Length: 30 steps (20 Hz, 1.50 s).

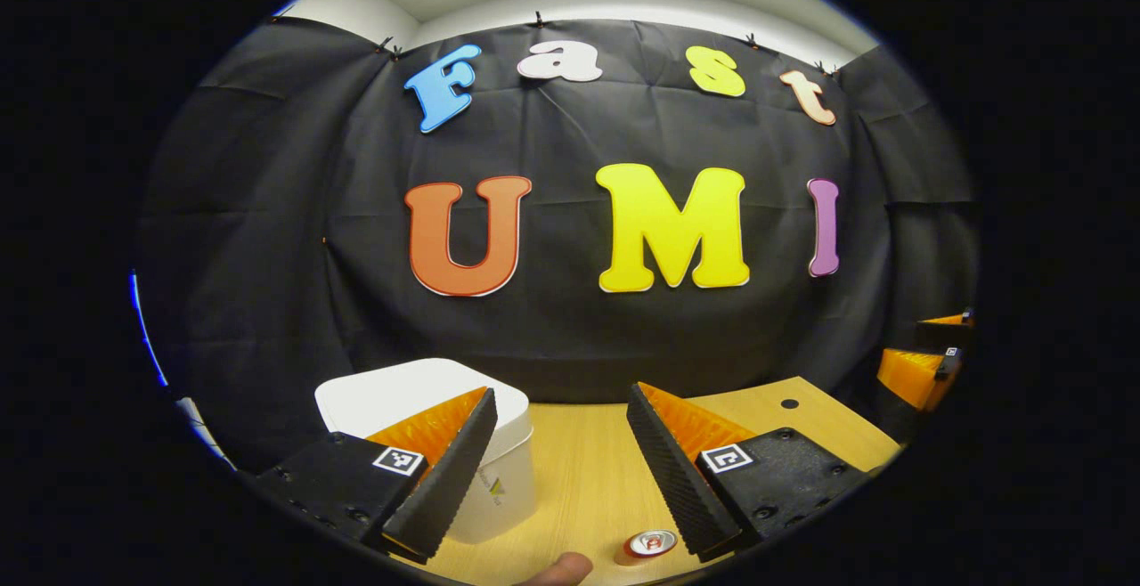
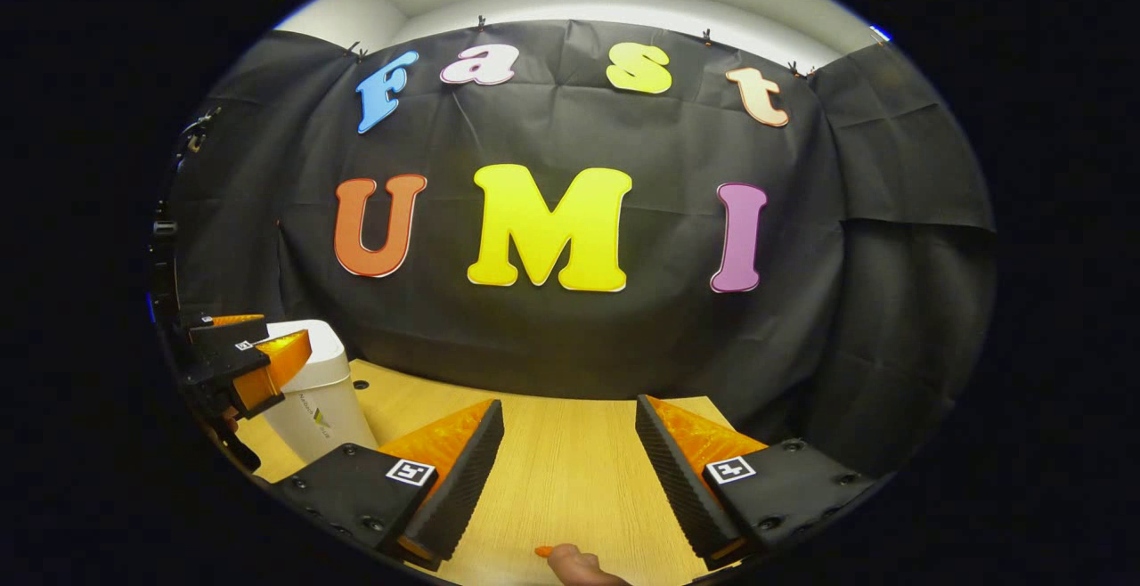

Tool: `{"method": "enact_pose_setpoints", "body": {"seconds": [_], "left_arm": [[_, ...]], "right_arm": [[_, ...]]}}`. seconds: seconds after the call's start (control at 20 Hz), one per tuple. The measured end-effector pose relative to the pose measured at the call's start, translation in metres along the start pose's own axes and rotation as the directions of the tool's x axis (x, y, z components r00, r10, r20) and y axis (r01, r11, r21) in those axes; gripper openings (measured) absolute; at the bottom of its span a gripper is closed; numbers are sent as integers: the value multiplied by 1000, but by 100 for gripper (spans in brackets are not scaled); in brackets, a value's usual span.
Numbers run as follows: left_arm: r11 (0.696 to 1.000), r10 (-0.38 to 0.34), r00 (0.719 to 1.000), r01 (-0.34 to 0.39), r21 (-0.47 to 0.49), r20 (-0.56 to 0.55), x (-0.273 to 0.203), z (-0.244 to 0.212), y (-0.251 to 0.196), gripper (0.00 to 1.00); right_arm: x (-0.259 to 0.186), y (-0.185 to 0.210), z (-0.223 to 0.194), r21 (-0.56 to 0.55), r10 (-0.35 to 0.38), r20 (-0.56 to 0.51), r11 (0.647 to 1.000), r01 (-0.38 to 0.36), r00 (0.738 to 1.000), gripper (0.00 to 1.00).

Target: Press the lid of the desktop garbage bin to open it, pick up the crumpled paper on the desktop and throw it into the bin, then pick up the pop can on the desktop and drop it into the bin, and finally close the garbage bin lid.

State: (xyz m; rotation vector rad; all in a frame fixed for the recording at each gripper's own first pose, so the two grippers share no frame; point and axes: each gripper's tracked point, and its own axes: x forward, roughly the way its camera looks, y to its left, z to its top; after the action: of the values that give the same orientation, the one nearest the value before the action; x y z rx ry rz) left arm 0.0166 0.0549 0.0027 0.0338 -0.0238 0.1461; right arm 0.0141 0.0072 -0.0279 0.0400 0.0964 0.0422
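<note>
The white desktop bin (image 1: 419, 394) stands at the left on the wooden table (image 1: 588, 461), its lid down. My left gripper (image 1: 561, 394) is open and holds nothing; its left finger hangs just over the near right part of the lid. A red pop can (image 1: 651, 543) stands upright on the table, low by the right finger. In the right gripper view the bin (image 2: 316, 399) is far left, with the left gripper (image 2: 283, 337) above its lid. My right gripper (image 2: 568, 406) is open over bare table (image 2: 570, 470), nothing between its fingers. It also appears at the right edge (image 1: 904, 343).
Black cloth walls close the table off at the back and sides. A small dark hole (image 1: 789, 403) marks the tabletop at the back right, and another hole (image 2: 360, 384) lies beside the bin. A person's fingertip (image 1: 559, 570) pokes in at the bottom edge.
</note>
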Motion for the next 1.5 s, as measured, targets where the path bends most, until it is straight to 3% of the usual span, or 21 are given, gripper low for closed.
{"method": "enact_pose_setpoints", "body": {"seconds": [0.1, 0.25, 0.35, 0.4, 0.45, 0.6, 0.7, 1.15, 1.35, 1.5], "left_arm": [[1000, 26, 1000, -26, 9, -9, 6, -2, 13, 96], [997, 66, 997, -65, 31, -47, 19, -11, 34, 82], [996, 92, 994, -91, 24, -57, 25, -14, 47, 78], [994, 106, 993, -106, 19, -58, 27, -14, 51, 83], [992, 124, 991, -123, 11, -58, 32, -14, 57, 76], [988, 152, 986, -154, -30, -70, 42, -15, 71, 70], [984, 161, 983, -168, -67, -88, 47, -16, 75, 60], [963, 236, 953, -255, -86, -190, 56, -39, 96, 19], [950, 268, 924, -300, -86, -272, 58, -59, 102, 6], [949, 270, 918, -304, -79, -291, 61, -59, 101, 3]], "right_arm": [[0, 5, -1, -11, 14, -7, 1000, -14, 1000, 94], [3, 13, -6, -39, 30, -23, 999, -31, 999, 94], [3, 17, -10, -56, 40, -36, 998, -42, 999, 94], [3, 20, -12, -64, 46, -40, 997, -48, 998, 94], [4, 23, -12, -75, 49, -42, 996, -52, 998, 94], [8, 26, -16, -95, 59, -54, 993, -64, 997, 94], [10, 28, -18, -100, 65, -61, 992, -71, 996, 94], [21, 28, -28, -101, 75, -82, 991, -84, 994, 94], [25, 29, -43, -103, 84, -112, 990, -95, 990, 94], [29, 27, -54, -110, 86, -134, 989, -101, 987, 94]]}}
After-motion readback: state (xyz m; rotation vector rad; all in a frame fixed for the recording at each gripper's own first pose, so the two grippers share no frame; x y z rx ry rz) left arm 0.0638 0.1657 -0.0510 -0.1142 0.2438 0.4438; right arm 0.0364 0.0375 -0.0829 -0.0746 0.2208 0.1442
